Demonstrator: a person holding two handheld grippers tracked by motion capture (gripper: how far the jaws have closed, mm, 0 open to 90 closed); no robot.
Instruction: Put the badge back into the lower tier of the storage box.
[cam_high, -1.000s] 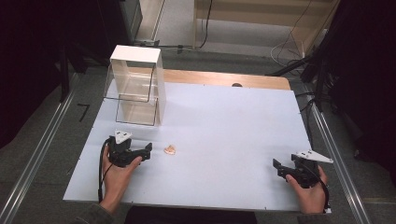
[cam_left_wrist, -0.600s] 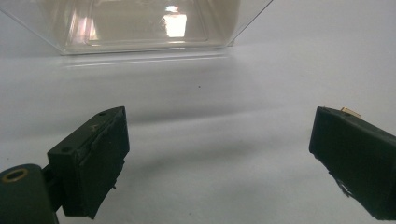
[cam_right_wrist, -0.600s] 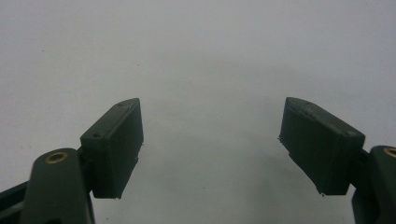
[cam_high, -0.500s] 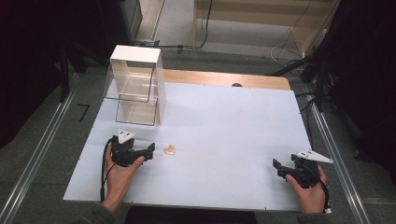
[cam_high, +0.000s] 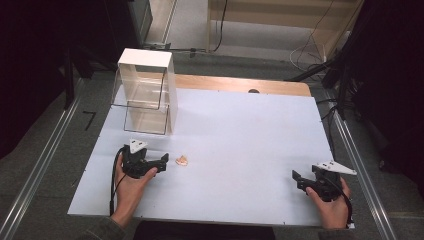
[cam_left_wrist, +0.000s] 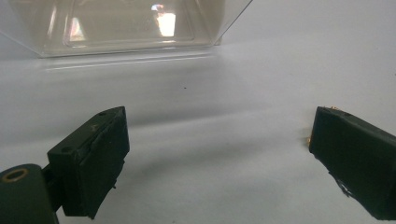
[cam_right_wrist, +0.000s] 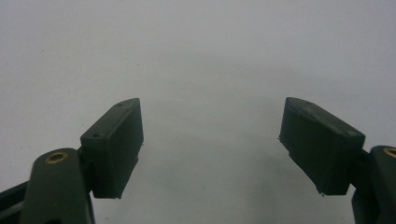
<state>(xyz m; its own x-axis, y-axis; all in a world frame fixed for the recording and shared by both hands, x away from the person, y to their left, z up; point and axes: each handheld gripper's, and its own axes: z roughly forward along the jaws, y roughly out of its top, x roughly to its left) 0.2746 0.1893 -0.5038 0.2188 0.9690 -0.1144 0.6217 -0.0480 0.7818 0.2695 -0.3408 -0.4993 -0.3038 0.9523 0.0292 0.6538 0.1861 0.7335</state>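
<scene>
Left gripper (cam_high: 161, 164) jaws spread wide, nothing between them, low over the table (cam_high: 240, 130). In the left gripper view the gap shows bare white surface; a speck of tan peeks past the edge of the right-hand jaw, likely the piece (cam_left_wrist: 310, 139). In the high view the piece (cam_high: 183, 160) lies on the table just beside the jaw tips, apart from them, in front of the clear box (cam_high: 145, 92).

Piece looks small, pale tan, lumpy, shape too small to make out. Judged light, probably stiff but maybe brittle or crumbly, so a gentle pinch. Low profile, so jaws likely need to come down near the table and straddle it across its narrow width. May skid on the smooth table if nudged by one jaw first.

Right gripper (cam_high: 303, 180) jaws also spread, holding nothing, resting near the table's right front corner, well apart from the piece.
</scene>
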